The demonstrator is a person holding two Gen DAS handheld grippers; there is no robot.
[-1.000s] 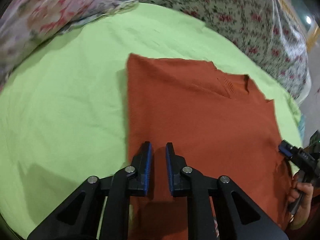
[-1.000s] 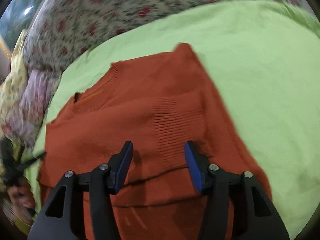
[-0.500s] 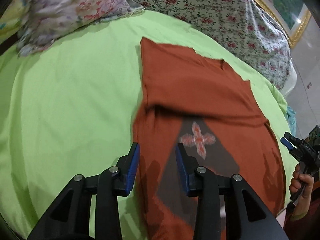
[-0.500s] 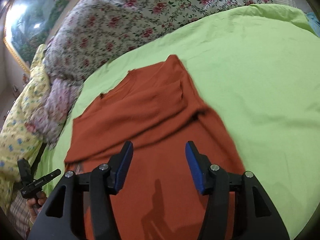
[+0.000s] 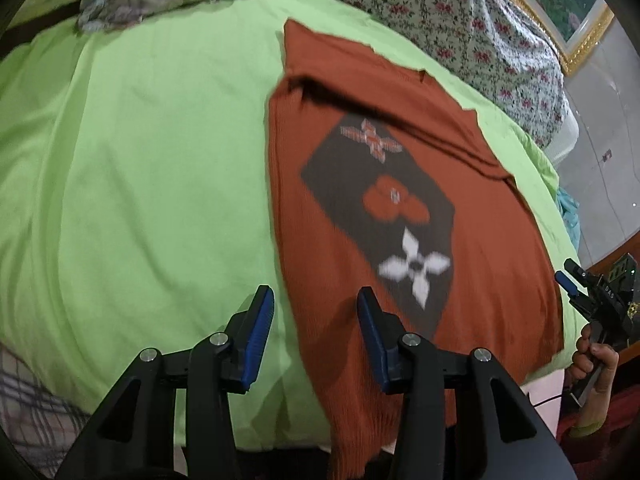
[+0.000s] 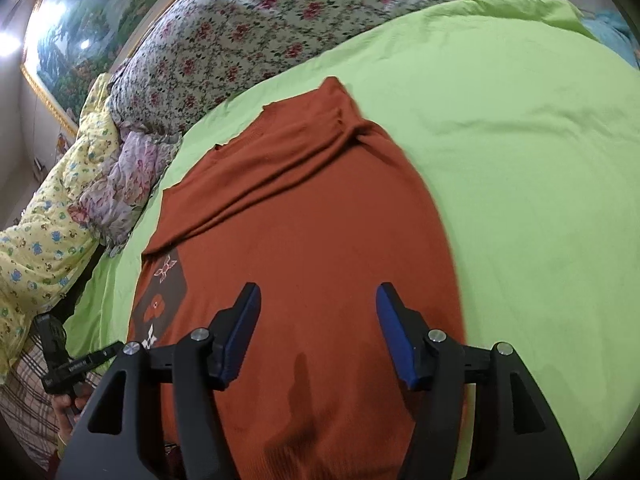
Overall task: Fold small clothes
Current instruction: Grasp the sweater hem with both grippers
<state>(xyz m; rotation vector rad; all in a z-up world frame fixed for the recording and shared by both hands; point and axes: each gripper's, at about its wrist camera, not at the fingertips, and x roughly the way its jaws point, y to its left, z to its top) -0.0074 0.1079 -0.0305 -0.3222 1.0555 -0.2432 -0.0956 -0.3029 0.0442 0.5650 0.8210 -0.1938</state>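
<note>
- Two grippers hung over the rust-orange knitted sweater [image 5: 472, 216], which lay lengthways on the lime-green bedsheet [image 5: 140, 160], its hem spilling over the near edge of the bed.
- Your left gripper [image 5: 316, 320] had just been opening; its jaws stood spread, nothing between them, straddling the sweater's left border.
- Your right gripper [image 6: 316, 328] had also just been opening; its jaws stood wide, empty above the cloth.
- Creases bunched below the neckline [image 6: 280, 168]; folding over them would likely lock in a lumpy, crooked fold.
- Pinching only the top layer could drag the sweater askew, or pull the overhanging hem off the bed.
</note>
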